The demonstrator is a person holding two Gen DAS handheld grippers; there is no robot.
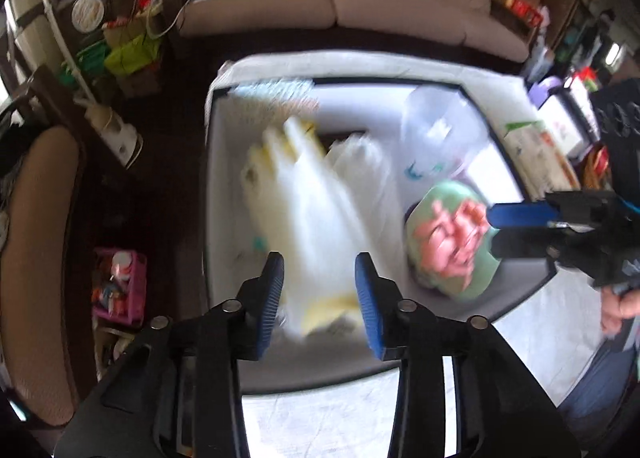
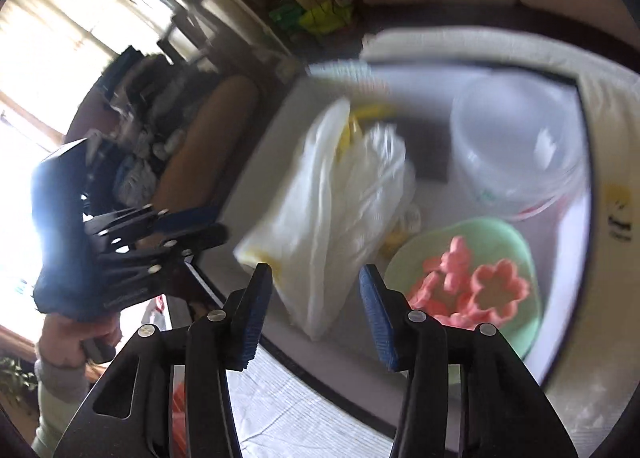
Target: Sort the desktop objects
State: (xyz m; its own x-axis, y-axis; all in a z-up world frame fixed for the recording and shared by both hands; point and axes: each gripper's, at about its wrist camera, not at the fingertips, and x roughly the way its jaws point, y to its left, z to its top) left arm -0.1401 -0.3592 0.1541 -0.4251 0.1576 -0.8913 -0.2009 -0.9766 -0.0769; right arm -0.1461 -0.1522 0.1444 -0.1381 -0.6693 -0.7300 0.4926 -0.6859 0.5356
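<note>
- The white plastic bags with yellow showing through (image 1: 316,194) lie crumpled in the middle of the grey, black-edged mat (image 1: 224,162), beside the pale green round plate (image 2: 516,246) holding pink flower-shaped cutters (image 2: 480,290).
- A clear plastic tub (image 2: 516,138) stands behind the plate.
- Sorting looks barely begun: everything sits jumbled together on the mat, nothing grouped.
- The left gripper (image 1: 320,298) hangs spread above the bags, holding nothing.
- The right gripper (image 2: 316,310) is likewise spread and empty.
</note>
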